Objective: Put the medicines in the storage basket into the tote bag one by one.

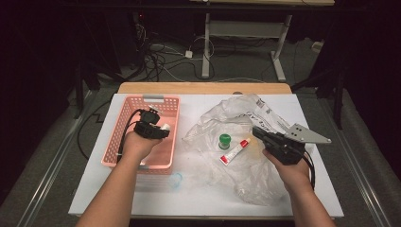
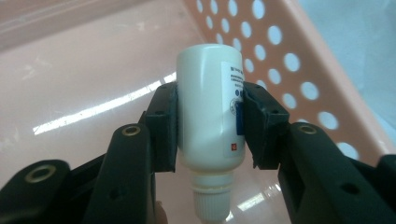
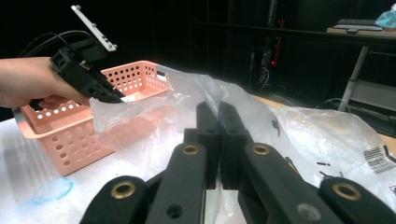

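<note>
**Desk:** High view first: what's the moment?

**Photographer:** A person at a white worktop (image 1: 283, 101) is moving small toiletries out of a crumpled clear plastic bag (image 1: 246, 142) into a pink perforated basket (image 1: 124, 124). The left tool (image 1: 163, 132) hangs over the basket's inside with a white bottle (image 1: 165, 127) in its grip.

**Desk:** Is the grip firm?

**Photographer:** Left gripper view settles it: both pads press the white bottle (image 2: 210, 107) at its sides, jaws partway in, cap pointing back toward the hand, the basket's floor (image 2: 84, 65) beneath and apart from it. The right tool (image 1: 257, 133) rests above the bag, jaws fully together on nothing, as the right gripper view shows (image 3: 217, 109).

**Desk:** So which step is this?

**Photographer:** By my reading, the placing step: bottle carried over the basket, not yet set down. A green-capped jar (image 1: 224, 140) and a red-and-white tube (image 1: 235, 152) lie on the bag, near each other, waiting.

**Desk:** And what does the next move need?

**Photographer:** Probably lowering the bottle toward the basket floor before the jaws part, so it doesn't drop and roll. Then one tool has to go for the jar or tube, and the slack film beneath them could snag.
</note>
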Demonstrator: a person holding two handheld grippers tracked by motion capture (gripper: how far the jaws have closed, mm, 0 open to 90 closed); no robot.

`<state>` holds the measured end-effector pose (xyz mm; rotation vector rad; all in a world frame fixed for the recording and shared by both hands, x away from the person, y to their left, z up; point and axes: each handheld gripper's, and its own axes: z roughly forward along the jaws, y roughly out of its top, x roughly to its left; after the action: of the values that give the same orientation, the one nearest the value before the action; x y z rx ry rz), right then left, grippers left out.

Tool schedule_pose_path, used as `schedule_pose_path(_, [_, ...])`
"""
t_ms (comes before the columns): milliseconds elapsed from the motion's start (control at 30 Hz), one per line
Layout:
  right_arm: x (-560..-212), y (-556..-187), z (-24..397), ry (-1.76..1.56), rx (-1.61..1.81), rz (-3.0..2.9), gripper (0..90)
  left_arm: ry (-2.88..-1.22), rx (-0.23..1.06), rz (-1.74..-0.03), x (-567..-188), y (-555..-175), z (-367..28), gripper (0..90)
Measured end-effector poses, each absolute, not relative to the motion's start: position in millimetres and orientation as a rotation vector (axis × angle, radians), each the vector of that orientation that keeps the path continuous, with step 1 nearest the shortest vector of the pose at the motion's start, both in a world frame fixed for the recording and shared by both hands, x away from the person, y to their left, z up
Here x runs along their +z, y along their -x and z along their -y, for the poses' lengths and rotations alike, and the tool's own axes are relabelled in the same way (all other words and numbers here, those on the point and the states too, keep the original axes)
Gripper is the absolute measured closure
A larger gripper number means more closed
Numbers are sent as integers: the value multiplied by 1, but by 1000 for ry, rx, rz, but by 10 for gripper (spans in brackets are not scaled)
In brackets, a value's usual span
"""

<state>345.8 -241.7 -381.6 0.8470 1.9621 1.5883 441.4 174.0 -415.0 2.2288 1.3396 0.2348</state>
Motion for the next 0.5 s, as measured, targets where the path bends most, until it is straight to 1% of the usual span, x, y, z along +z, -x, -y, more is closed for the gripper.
schedule_pose_path(133, [-382, -346, 242, -844, 1587, -1962, 900, -2208, 262, -1296, -408, -432, -173, 582])
schedule_pose_path(500, [-382, -346, 243, -840, 1589, -1961, 900, -2143, 301, -1252, -402, -406, -184, 582])
